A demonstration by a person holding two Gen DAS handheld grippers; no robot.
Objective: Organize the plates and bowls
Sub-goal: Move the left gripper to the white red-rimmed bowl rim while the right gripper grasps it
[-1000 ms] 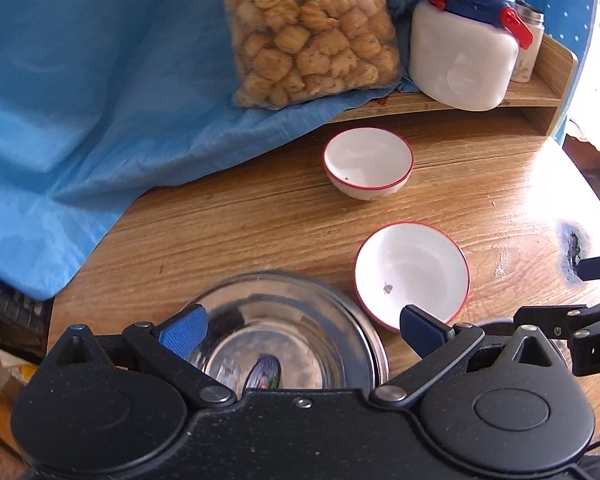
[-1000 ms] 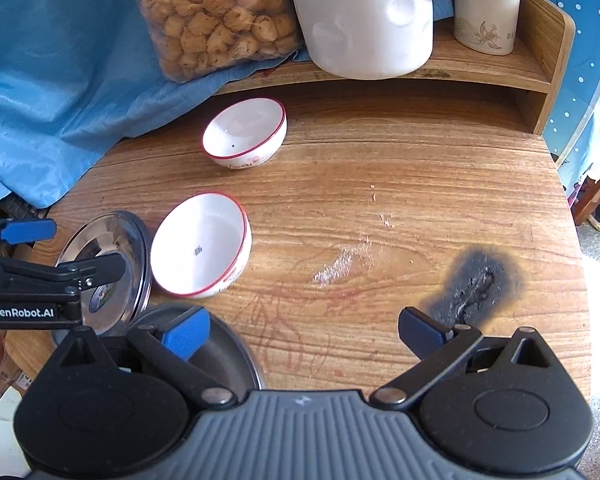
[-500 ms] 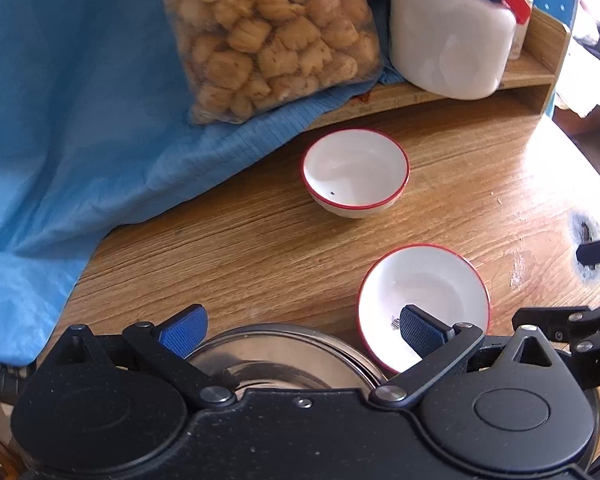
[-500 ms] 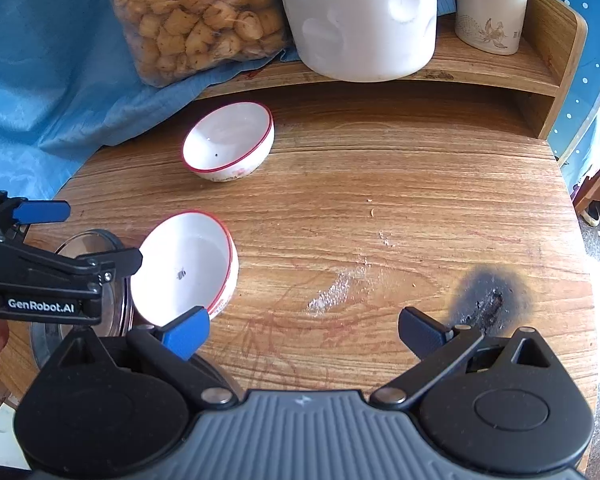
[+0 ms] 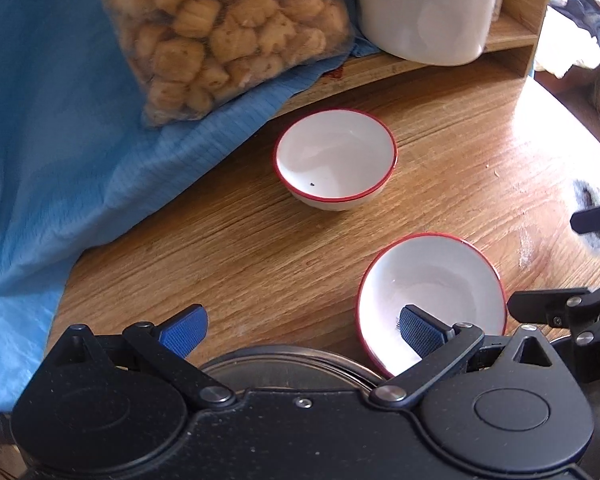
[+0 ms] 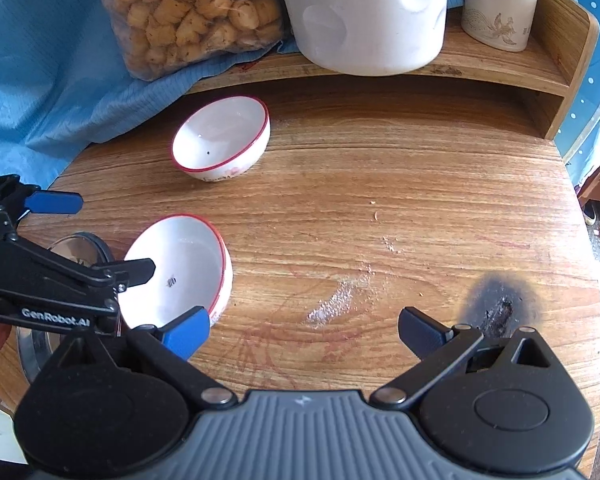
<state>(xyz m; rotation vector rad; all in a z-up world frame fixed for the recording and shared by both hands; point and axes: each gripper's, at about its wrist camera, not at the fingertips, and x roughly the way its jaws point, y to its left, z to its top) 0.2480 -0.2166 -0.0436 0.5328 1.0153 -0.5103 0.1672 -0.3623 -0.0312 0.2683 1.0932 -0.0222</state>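
So we've got two red-rimmed bowls to sort here. The near bowl [image 5: 430,300] sits right at our end of the wooden table [image 6: 420,208], and the far bowl [image 5: 336,158] stands upright further back, just in front of the low shelf [image 6: 500,68], well apart from the first one.

Our left gripper [image 5: 300,326] has its jaws spread wide and nothing in them. We've got its right-hand finger hanging over the near bowl's inside while the other finger is over bare wood, which looks to us like we're lining up to pinch the bowl wall; can't tell if the pad is actually touching yet. The near bowl looks tipped toward the left gripper, possibly because its near edge rides on the steel plate [image 6: 80,246] beside it, but we can't say for sure.

Our right gripper [image 6: 304,330] is also wide open and empty, parked over the middle of the table by the scorch mark [image 6: 500,300], probably just keeping out of the way.

The snack bag [image 5: 220,32] and white jug [image 6: 364,12] crowd the back, which is likely why we're working at the front edge
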